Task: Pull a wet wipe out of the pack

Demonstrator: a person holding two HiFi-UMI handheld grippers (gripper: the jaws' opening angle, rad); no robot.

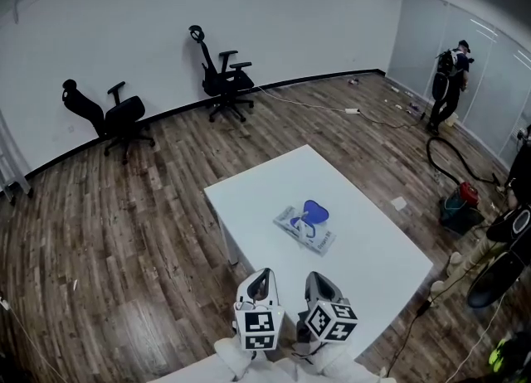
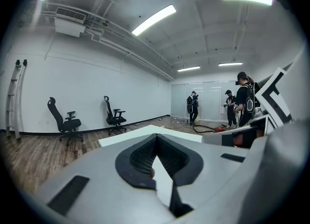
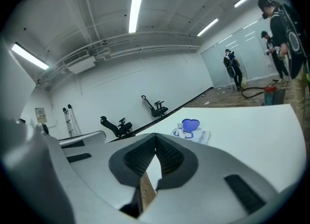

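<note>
Holds left gripper [image 1: 262, 277] and right gripper [image 1: 320, 280] closed, empty, side by side at near edge of desk [image 1: 373, 257]. Farther out, mid-desk: pack of wipes [image 1: 304, 230], blue lid [image 1: 316, 210] up. Probably light, soft, slippery; best to pin one end and pinch at the opening.

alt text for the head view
A white wet wipe pack with a blue heart-shaped lid lies on a white rectangular table; the left gripper and right gripper are at its near edge, jaws together, short of the pack.
</note>
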